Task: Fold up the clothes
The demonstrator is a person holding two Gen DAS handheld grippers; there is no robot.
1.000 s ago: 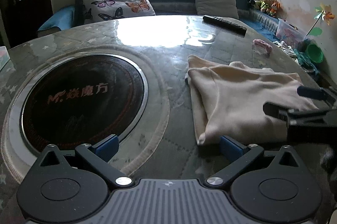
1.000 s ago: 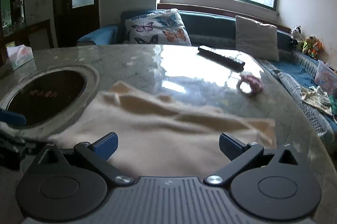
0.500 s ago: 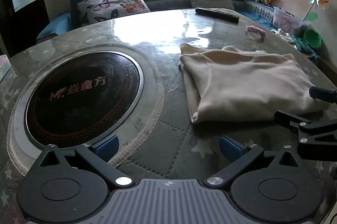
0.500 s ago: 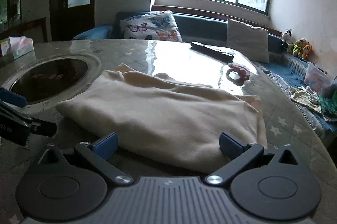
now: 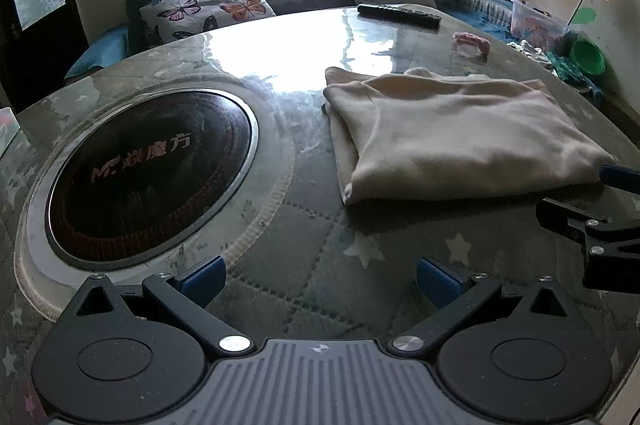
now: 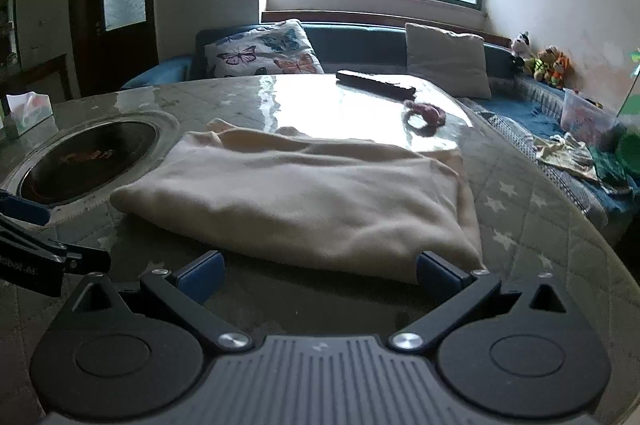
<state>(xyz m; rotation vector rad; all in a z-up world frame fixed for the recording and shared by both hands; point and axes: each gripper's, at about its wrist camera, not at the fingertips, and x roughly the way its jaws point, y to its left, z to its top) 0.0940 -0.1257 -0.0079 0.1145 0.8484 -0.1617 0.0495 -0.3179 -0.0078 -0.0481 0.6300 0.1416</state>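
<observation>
A cream garment (image 5: 452, 129) lies folded into a flat rectangle on the round table (image 5: 304, 249); it also shows in the right wrist view (image 6: 312, 197). My left gripper (image 5: 320, 279) is open and empty, held back from the garment's near left corner. My right gripper (image 6: 318, 271) is open and empty, just short of the garment's near edge. Each gripper shows at the edge of the other's view: the right one (image 5: 592, 209) and the left one (image 6: 36, 233).
A dark round hotplate (image 5: 148, 173) is set into the table's left side. A black remote (image 5: 398, 15) and a pink hair tie (image 5: 472, 41) lie at the far side. A tissue box (image 6: 28, 113) stands far left. A sofa with cushions (image 6: 264, 47) lies behind.
Both grippers have drawn back from the garment towards the near table edge. The garment now lies flat and folded, free of both.
</observation>
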